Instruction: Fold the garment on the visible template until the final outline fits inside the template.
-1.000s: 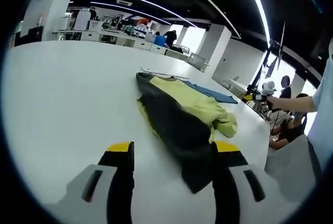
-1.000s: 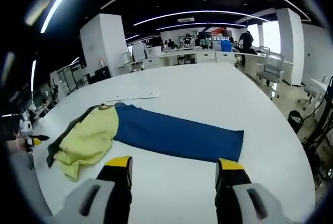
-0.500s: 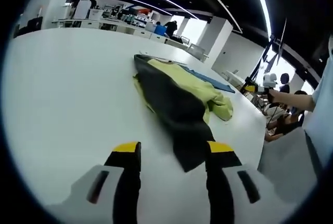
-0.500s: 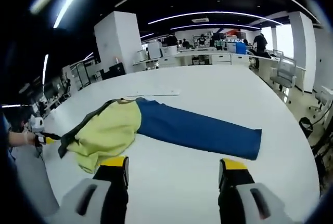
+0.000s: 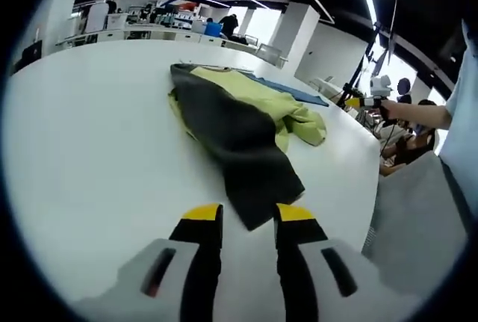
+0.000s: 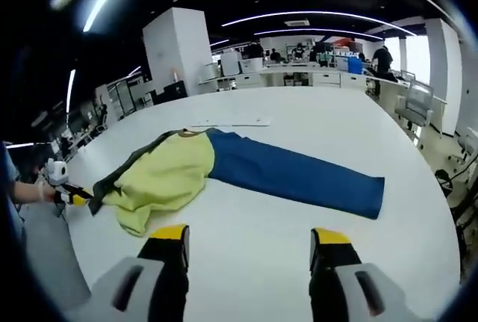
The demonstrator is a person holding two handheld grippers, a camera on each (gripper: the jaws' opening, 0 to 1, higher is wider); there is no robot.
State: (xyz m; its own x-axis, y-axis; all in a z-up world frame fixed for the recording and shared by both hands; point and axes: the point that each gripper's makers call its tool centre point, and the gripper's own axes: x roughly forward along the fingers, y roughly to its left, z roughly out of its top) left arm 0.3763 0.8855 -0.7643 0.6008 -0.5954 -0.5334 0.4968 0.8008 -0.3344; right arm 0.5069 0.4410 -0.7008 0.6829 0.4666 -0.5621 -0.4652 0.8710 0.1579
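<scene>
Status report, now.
Left gripper open, jaws astride dark hem of garment. Right gripper open over table. Garment lies long, fold not finished.

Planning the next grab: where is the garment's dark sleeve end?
In the left gripper view, the dark sleeve end lies on the white table, just ahead of the left gripper.

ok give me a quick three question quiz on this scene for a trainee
1. True or false: the right gripper has its fingers wide apart above the bare table.
2. What lies between the left gripper fingers? A a yellow-green sleeve; B the dark end of the garment; C a ruler.
3. What colour is the long flat piece beyond the right gripper?
Key: 1 true; 2 B; 3 blue.
</scene>
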